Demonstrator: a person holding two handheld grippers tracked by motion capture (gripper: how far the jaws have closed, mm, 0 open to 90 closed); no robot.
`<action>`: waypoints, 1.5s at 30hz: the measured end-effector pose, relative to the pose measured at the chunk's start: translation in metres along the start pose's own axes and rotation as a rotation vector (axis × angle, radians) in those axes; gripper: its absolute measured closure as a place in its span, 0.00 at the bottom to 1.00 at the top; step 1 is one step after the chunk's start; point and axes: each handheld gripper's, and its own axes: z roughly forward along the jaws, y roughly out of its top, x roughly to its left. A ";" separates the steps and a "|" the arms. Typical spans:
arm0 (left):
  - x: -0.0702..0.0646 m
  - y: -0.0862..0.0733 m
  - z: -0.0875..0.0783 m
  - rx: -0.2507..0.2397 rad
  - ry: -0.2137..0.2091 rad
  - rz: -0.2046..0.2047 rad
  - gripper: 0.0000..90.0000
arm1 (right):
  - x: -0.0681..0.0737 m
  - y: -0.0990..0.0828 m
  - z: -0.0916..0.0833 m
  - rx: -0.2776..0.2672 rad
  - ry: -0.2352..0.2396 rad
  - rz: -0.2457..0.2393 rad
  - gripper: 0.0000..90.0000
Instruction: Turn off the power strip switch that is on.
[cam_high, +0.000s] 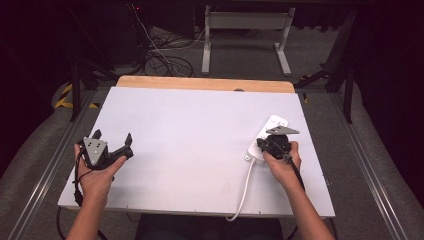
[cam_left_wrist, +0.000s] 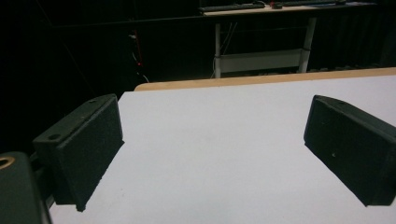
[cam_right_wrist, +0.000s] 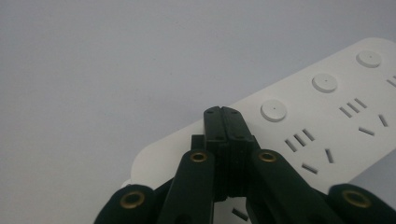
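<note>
The white power strip (cam_right_wrist: 327, 116) is seen near the table's (cam_high: 190, 150) right edge. The right gripper (cam_right_wrist: 227, 122), jaws clenched empty, is poised over its switch end; a skewed press could slide it. The left gripper (cam_high: 114, 142) is held released, well apart.

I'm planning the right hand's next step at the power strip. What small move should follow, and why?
Probably a short push down and slightly forward with the right gripper. Its jaws are shut, tips together over the power strip, just short of the nearest round button. The left gripper rests open, apart.
</note>
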 end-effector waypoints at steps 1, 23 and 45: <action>0.000 0.000 0.000 0.001 0.000 -0.001 0.06 | -0.001 0.000 0.000 0.003 0.003 0.005 1.00; 0.000 0.000 -0.002 0.003 -0.004 0.003 0.07 | 0.000 0.001 0.004 0.002 0.011 0.017 1.00; -0.002 -0.001 0.000 0.010 -0.012 0.008 0.06 | 0.001 0.002 0.004 0.007 0.003 -0.009 1.00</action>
